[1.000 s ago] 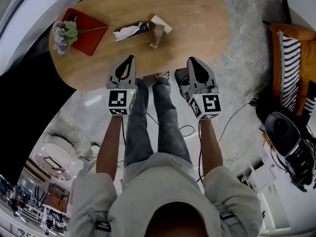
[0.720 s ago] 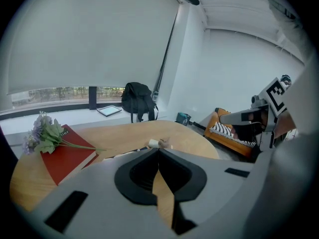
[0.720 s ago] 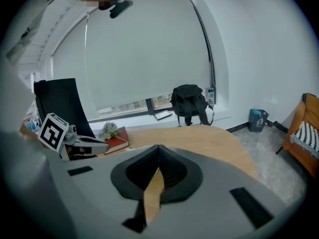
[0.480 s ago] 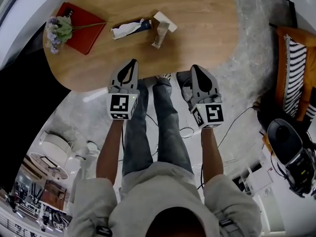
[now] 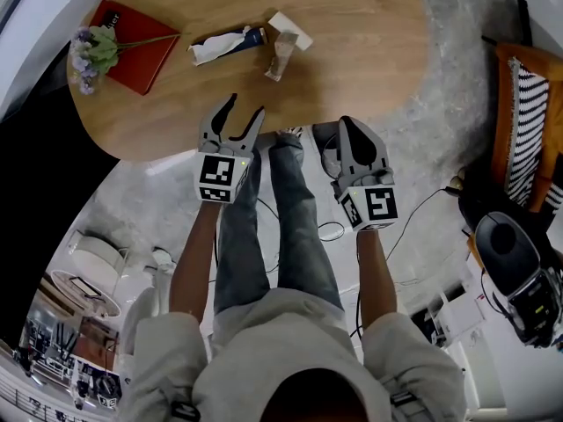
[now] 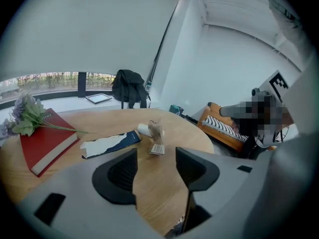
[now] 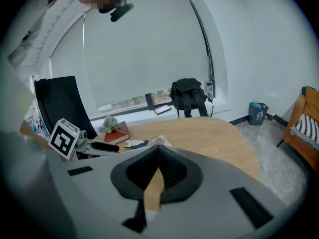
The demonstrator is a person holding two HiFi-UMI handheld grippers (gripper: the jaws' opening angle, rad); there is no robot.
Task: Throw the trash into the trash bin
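A pale oval wooden table (image 5: 369, 51) stands on a grey stone floor in a bright room. A person at its near edge holds a gripper in each hand. The left gripper (image 5: 244, 106) reaches over the near edge; its jaws have just been opening and stand wide, with only bare tabletop between them. The right gripper (image 5: 349, 130), to its right at the table's edge, has its jaws pressed together on nothing.

Beyond the left gripper, farther across the table, lies the trash: a torn white-and-dark-blue wrapper (image 5: 224, 44), and just right of it a crumpled brown paper (image 5: 280, 57) against a small white scrap (image 5: 290, 30). A red book (image 5: 132, 47) with a sprig of flowers (image 5: 88, 53) sits at the far left.

What looks like a small dark bin (image 7: 256, 113) stands on the floor by the far wall, well apart from the table. Judging by this, nothing has been picked up or thrown away; the whole job remains.
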